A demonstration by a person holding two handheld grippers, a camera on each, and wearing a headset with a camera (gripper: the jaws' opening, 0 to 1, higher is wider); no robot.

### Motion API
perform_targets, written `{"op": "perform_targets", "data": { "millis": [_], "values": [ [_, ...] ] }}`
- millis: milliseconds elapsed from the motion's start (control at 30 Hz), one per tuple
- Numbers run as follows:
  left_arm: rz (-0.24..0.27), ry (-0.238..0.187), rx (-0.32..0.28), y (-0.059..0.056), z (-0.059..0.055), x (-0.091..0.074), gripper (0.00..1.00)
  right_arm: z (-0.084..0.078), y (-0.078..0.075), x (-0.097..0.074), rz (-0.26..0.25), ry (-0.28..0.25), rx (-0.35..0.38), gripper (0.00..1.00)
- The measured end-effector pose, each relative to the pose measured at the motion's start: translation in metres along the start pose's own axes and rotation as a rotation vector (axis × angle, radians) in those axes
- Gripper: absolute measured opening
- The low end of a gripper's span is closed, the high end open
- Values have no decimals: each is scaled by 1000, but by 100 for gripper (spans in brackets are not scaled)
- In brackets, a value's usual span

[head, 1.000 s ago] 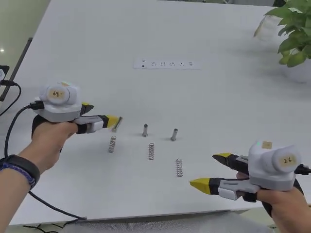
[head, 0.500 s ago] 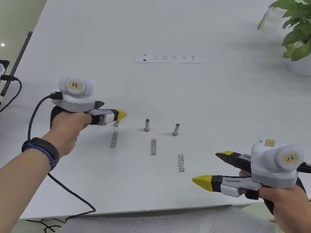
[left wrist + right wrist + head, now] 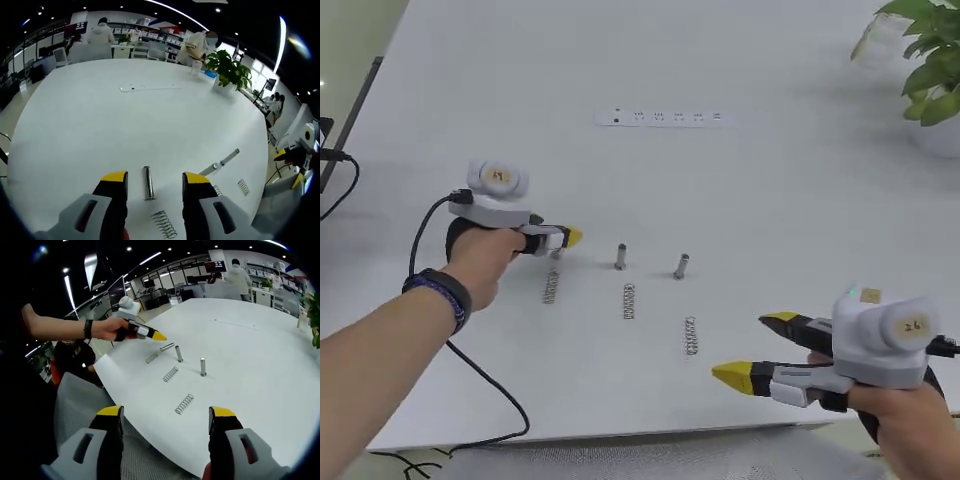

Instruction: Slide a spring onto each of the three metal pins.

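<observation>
Three short metal pins stand in a row on the white table: the left pin [image 3: 557, 253], the middle pin [image 3: 620, 257] and the right pin [image 3: 681, 266]. In front of each lies a spring: the left spring [image 3: 551, 286], the middle spring [image 3: 628, 300] and the right spring [image 3: 691, 335]. My left gripper [image 3: 570, 238] is at the left pin. In its own view the left gripper [image 3: 155, 177] is open, with that pin [image 3: 147, 182] between the jaws and untouched. My right gripper [image 3: 756, 348] hovers open near the front edge, right of the right spring [image 3: 184, 404].
A white power strip [image 3: 665, 119] lies farther back on the table. A potted plant [image 3: 928, 60] stands at the far right corner. A black cable [image 3: 470, 370] trails from the left gripper across the table's front left. The table edge [image 3: 620, 435] runs just below the right gripper.
The left hand has reached farther over the table, keeping its tips at the left pin. The right gripper has hardly moved. The head camera has shifted a little.
</observation>
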State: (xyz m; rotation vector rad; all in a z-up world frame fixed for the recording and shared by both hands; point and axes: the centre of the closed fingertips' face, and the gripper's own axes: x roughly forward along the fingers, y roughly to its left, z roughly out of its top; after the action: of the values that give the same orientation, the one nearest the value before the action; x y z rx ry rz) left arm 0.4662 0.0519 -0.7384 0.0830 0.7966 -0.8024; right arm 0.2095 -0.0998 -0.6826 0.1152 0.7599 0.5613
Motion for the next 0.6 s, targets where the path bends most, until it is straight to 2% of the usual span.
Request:
{"op": "perform_targets", "data": {
  "millis": [233,333,433,600],
  "values": [
    [6,16,-21,2,0,16,29,-2,-2,-3,-9,-2,13,68],
    [1,24,-9,-1,0,22,25,-3,-3,-4,-13,-3,17,68],
    [21,74,17,3,-9,30,20,-3,-5,-5,-16,-1,20,68],
    [15,81,8,7,-11,39,16,-3,-5,-7,-20,-3,24,68]
  ]
}}
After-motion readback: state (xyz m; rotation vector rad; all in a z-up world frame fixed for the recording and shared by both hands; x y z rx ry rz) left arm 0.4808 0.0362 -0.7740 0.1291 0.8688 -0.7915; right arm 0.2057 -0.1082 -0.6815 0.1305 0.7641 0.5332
